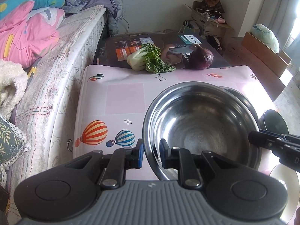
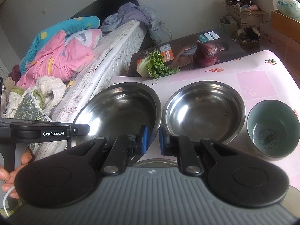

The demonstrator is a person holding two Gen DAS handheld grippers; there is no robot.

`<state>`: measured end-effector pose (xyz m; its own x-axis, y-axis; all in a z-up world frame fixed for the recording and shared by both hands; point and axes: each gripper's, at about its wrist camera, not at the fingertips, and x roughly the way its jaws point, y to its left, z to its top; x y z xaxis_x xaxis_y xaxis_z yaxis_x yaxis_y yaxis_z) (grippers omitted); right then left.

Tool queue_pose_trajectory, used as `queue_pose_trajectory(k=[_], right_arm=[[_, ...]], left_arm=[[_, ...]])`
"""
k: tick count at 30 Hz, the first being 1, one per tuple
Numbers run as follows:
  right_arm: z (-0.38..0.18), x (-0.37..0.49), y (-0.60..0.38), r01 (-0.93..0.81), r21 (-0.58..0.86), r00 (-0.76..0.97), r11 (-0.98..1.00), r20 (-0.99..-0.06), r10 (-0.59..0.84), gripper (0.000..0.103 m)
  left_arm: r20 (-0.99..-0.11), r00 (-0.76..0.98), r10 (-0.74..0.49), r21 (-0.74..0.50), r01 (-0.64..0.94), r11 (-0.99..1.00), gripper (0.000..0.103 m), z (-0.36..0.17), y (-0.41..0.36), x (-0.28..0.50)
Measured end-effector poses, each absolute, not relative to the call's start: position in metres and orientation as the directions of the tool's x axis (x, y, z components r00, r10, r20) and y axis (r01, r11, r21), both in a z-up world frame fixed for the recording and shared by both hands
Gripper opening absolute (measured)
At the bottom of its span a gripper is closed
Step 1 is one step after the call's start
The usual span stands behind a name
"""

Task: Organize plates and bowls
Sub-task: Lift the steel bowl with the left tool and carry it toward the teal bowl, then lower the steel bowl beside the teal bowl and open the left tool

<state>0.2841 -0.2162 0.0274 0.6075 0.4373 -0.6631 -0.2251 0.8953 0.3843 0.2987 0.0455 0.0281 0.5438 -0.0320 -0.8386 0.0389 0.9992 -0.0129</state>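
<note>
Pink bedding lies heaped on one bed [image 1: 56,65], and one table [image 1: 121,97] with a balloon-print cover stands just beside it. One Philips box [image 2: 178,45] lies flat at the table's far edge. Two steel bowls sit side by side on the near half of the table. The left bowl [image 2: 120,108], on the bed side, looks tilted, and I cannot tell whether it rests on the cover. The right bowl [image 2: 204,112] is just beside it. One dark cup [image 2: 271,129] with a teal inside stands upright to the right of the right bowl. One pale plate [image 1: 281,180] shows only as an edge at the near right. One bunch of greens [image 2: 155,65] and one red onion [image 2: 208,53] lie on the box. There are two grippers. The left gripper [image 1: 151,154] is clamped on the left bowl's bed-side rim, and the right gripper [image 2: 152,140] is clamped on the same bowl's opposite rim.
</note>
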Motion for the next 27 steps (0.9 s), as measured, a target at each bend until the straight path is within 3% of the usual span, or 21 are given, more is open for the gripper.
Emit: queue_pose_trajectory(k=[27], right_arm=[[-0.032,0.360,-0.333,-0.045,0.343,0.630,0.938,-0.719,0.293,0.015]], left_arm=[[-0.882,0.460,-0.102,-0.007,0.205,0.979,0.020,-0.038,-0.080,0.391]])
